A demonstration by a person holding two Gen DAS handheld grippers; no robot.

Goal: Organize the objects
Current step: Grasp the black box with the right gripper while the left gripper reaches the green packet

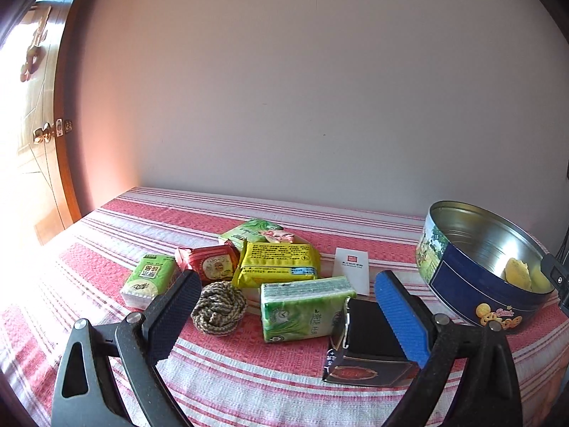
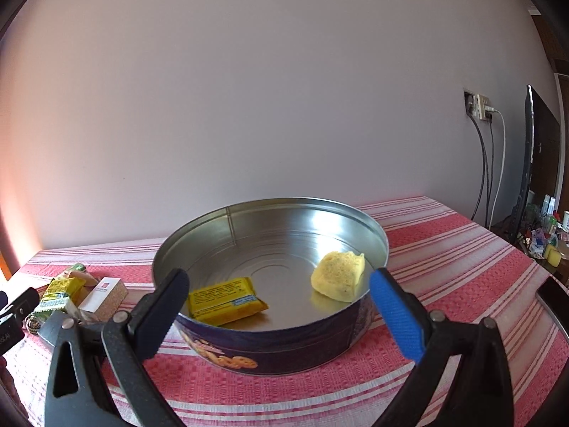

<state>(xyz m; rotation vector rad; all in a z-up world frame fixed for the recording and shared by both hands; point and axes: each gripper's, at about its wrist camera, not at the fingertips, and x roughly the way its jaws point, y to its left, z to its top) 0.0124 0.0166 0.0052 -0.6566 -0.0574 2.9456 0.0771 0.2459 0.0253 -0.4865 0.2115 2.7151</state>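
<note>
Loose items are being gathered into the round cookie tin (image 2: 270, 348), which is standing open on the striped cloth (image 2: 462, 249) so that things can be dropped in from above; a yellow packet (image 2: 224, 300) and a yellow sponge (image 2: 339, 275) are already lying apart on its metal floor. The right gripper (image 2: 279, 311) is being held level just in front of the tin's near wall, its jaws spread wide and nothing between them, as if a release has just been made. The rest is being kept in a cluster to the tin's left: tissue packs (image 1: 302, 307), a rope bundle (image 1: 218, 307), a red packet (image 1: 213, 263), a white card (image 1: 352, 274) and a black box (image 1: 370, 352). The left gripper (image 1: 288, 316) is being held low over this cluster, unclenched and empty, with its blue pad (image 1: 402, 316) seemingly right beside the black box, probably the next pick.
</note>
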